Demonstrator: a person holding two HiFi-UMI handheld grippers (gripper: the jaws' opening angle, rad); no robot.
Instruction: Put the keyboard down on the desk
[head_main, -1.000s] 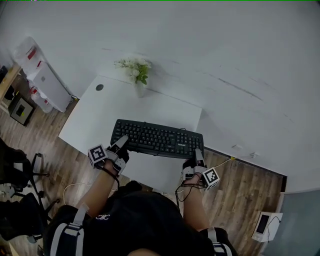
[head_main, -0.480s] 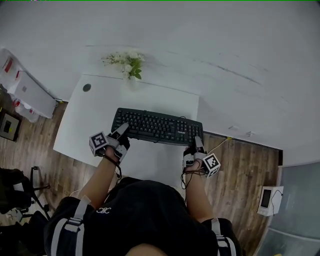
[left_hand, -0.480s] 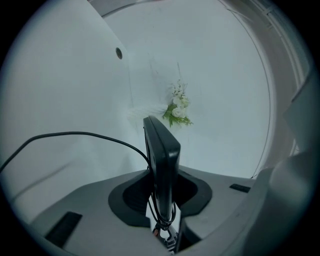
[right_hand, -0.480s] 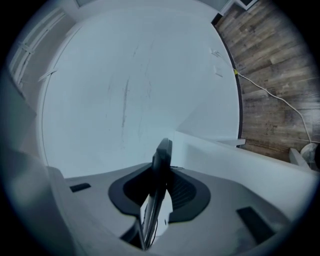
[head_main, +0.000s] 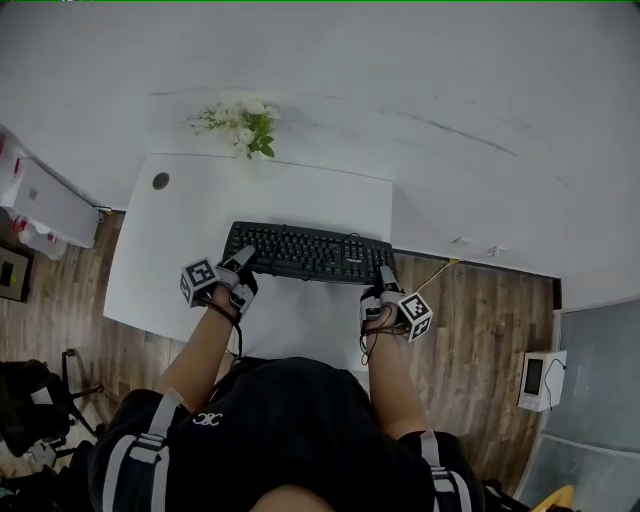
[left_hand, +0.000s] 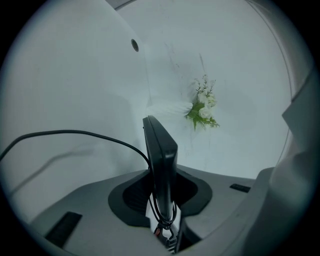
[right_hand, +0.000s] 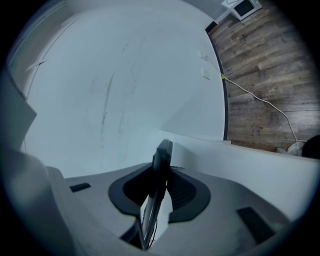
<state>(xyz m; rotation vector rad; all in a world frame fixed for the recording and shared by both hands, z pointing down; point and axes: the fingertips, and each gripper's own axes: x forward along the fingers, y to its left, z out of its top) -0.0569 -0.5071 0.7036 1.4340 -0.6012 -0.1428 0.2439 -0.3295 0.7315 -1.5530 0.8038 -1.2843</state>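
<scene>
A black keyboard (head_main: 310, 253) lies flat over the near half of the white desk (head_main: 190, 240); whether it rests on the desk I cannot tell. My left gripper (head_main: 243, 263) is shut on the keyboard's left end, and my right gripper (head_main: 385, 276) is shut on its right end. In the left gripper view the keyboard's edge (left_hand: 160, 150) stands clamped between the black pads (left_hand: 131, 196) of the left gripper (left_hand: 162, 194), and its cable (left_hand: 75, 134) trails off to the left. In the right gripper view the keyboard's other end (right_hand: 161, 159) sits in the right gripper (right_hand: 159, 194).
A vase of white flowers (head_main: 240, 122) stands at the desk's far edge by the wall, near a cable hole (head_main: 160, 181). A white cabinet (head_main: 45, 205) is left of the desk. On the wood floor to the right lie a cable (head_main: 440, 272) and a small device (head_main: 537, 377).
Both grippers and the keyboard have sunk toward the desk and drawn a little nearer to me. The grip on both ends is unchanged.
</scene>
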